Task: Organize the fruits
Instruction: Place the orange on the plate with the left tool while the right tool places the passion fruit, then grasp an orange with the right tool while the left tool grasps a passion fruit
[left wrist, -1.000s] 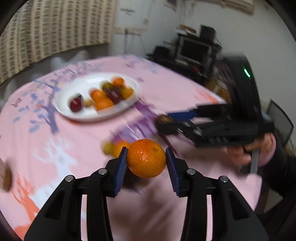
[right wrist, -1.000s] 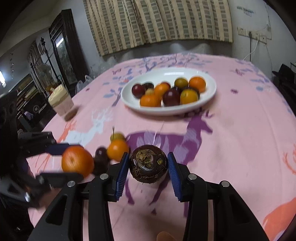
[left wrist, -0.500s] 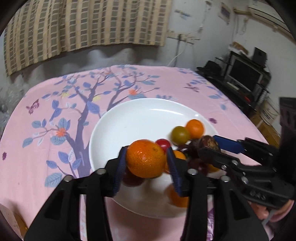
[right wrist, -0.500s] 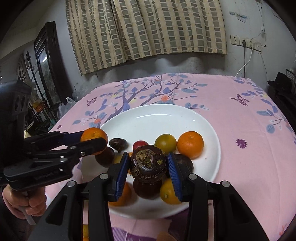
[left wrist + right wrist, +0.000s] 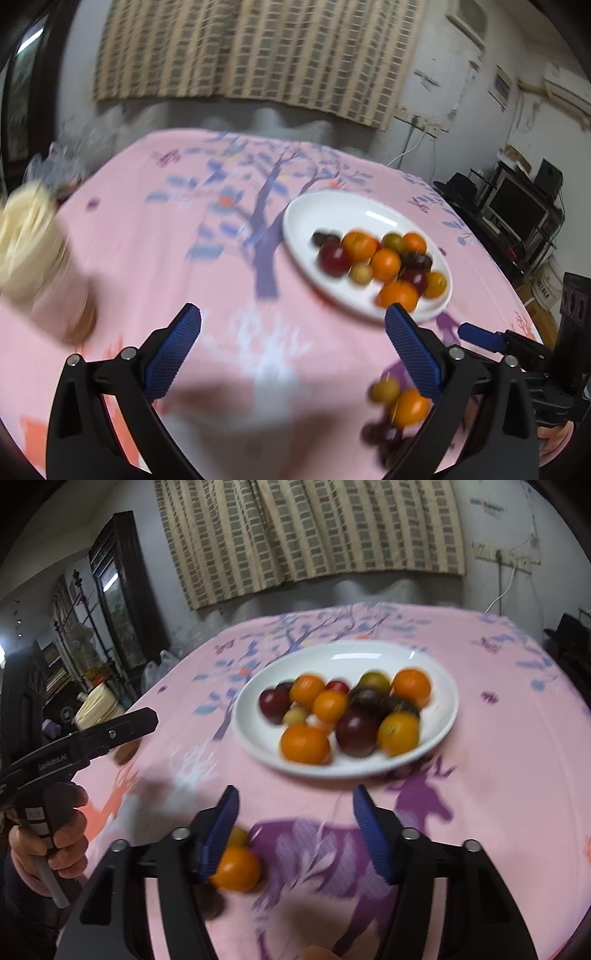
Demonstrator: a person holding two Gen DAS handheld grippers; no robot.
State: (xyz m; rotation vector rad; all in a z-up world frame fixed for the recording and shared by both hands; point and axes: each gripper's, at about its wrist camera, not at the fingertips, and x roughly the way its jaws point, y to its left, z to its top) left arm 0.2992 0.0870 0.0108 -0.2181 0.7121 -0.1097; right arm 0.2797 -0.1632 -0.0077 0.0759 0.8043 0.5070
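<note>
- The left gripper (image 5: 291,339) has its jaws spread wide with nothing between them, hovering above the pink bench (image 5: 177,258).
- The right gripper (image 5: 295,827) likewise has its jaws apart and empty, above the purple deer print.
- Just beside the right gripper's left finger, an orange fruit (image 5: 236,873) and a small yellow fruit (image 5: 238,836) lie on the cloth, touching each other; a dark fruit (image 5: 380,432) sits blurred next to them.
- Farther out, the white plate (image 5: 258,734) holds a pile of oranges (image 5: 304,744), dark plums (image 5: 356,731) and yellow fruits.
- A cream-topped cup (image 5: 33,254) stands at the bench's left edge, well apart from the plate.
</note>
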